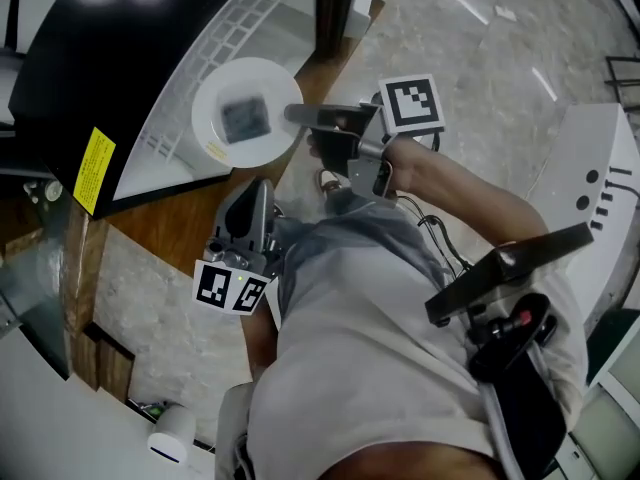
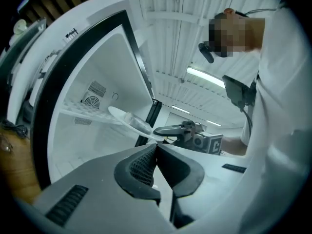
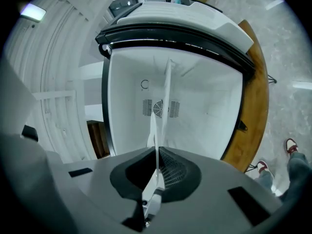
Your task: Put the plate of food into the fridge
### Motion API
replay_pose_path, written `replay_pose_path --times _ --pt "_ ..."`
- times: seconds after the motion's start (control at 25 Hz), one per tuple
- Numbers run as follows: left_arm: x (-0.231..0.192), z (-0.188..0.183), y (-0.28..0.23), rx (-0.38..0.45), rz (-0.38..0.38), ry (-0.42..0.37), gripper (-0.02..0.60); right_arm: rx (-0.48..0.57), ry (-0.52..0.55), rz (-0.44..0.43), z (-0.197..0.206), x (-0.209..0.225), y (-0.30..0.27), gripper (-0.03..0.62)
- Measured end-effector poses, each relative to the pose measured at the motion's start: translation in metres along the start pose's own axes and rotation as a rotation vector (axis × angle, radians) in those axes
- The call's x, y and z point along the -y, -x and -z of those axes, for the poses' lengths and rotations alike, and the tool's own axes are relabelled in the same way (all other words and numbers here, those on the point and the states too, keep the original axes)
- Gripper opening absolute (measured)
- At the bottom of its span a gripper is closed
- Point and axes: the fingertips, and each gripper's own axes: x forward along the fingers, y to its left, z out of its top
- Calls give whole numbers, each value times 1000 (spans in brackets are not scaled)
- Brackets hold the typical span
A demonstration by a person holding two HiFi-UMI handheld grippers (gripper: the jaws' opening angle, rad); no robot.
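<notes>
A white plate (image 1: 245,113) with a dark piece of food (image 1: 245,120) in its middle hangs at the mouth of the open fridge (image 1: 150,28), over the front of the wire shelf (image 1: 215,48). I cannot tell whether it touches the shelf. My right gripper (image 1: 297,116) is shut on the plate's right rim; in the right gripper view the plate (image 3: 155,130) runs edge-on between the pads of that gripper (image 3: 157,152). My left gripper (image 1: 257,190) hangs below the plate, shut and empty. Its own view shows the gripper (image 2: 156,147) with jaws together and the plate (image 2: 129,121) beyond.
The fridge stands in a wooden surround (image 1: 170,238) and has a yellow label (image 1: 95,168) on its dark door frame. Its white back wall has a fan vent (image 3: 161,107). The person's shoe (image 1: 328,180) stands on the marble floor below the plate. A white cylinder (image 1: 172,433) lies at lower left.
</notes>
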Motion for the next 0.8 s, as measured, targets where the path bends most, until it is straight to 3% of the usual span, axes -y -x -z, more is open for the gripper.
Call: replay_pose_path --times 0.12,0.24,0.36,0.6,0.8 --pt "4 -11 -13 44 -94 -118 17 13 8 33 -16 -1 -4 26" --pt "7 -18 -30 35 -155 -240 17 23 6 30 -28 -5 -15 26" --pt "-2 -28 -45 26 -229 -313 17 26 -7 32 -34 -6 -30 26" --pt "-12 -25 -77 -13 -261 -404 17 13 -32 34 -34 1 -44 26" --pt "-22 -20 -88 -38 -275 -386 17 28 -52 20 -38 1 -57 26"
